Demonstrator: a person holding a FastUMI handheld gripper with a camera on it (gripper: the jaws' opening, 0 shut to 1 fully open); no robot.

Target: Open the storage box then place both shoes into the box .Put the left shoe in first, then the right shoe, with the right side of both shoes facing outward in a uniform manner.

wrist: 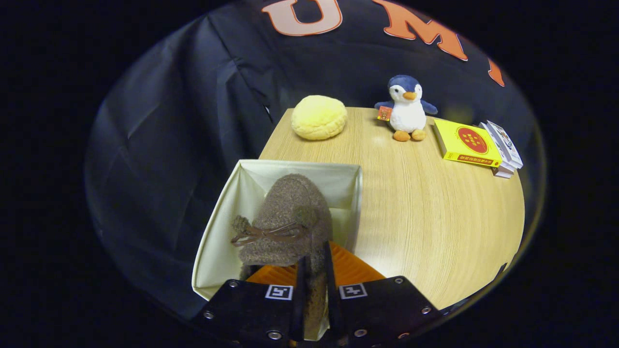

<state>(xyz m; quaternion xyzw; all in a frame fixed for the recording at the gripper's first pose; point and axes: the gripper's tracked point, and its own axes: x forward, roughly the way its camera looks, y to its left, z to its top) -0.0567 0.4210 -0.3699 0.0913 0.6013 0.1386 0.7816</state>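
Jaws were pinched shut on the heel edge of a brown shoe (pixel 290 217). The gripper (pixel 314 285) held it over the open box (pixel 217 212) on the table (pixel 425 212).

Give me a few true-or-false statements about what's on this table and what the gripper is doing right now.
1. The gripper is pinching a fuzzy brown shoe between its fingers. True.
2. The shoe hangs over the open storage box. True.
3. The plush penguin sits inside the box. False: it stands on the table near the far edge, beyond the box.
4. The yellow book lies right beside the penguin. True.
5. The yellow round cushion rests on top of the book. False: it lies on the table, apart from the book, on the penguin's other side.
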